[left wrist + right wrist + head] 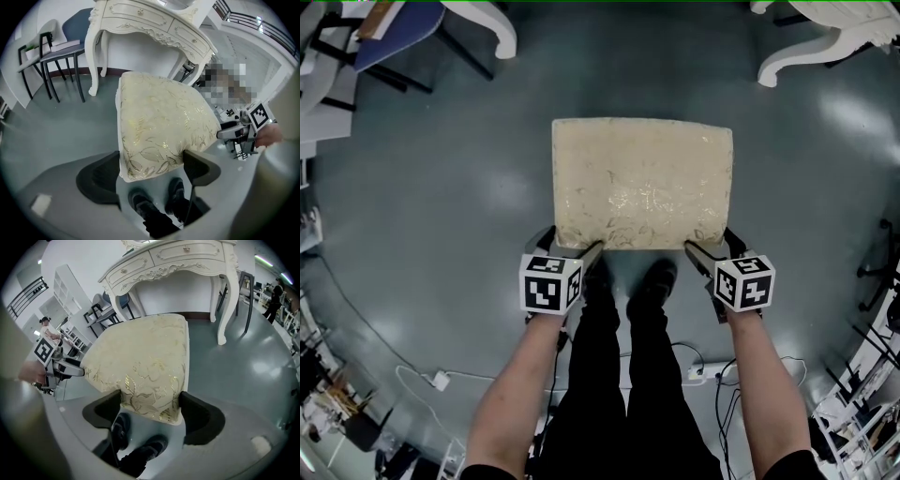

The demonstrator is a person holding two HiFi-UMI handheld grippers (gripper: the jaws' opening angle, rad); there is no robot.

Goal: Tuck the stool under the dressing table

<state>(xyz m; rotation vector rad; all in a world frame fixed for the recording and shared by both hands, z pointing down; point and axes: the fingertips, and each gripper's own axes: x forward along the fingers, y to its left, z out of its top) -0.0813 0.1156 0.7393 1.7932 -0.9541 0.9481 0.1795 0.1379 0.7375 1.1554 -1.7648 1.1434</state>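
The dressing table (183, 261) has open space beneath it; the head view cuts off all but its curved white feet. The stool (642, 183) stands on the floor in front of the dressing table and well apart from it, so the tucking is judged not begun and the whole push is left to do. At the stool's side farthest from the dressing table, the left tongs (570, 246) and right tongs (715, 246) gape wide, each straddling one cushion corner; no firm clamp on the fabric is evident. The stool's legs are hidden beneath its cushion in every view. The person's shoes (661, 277) lie beyond that far side.
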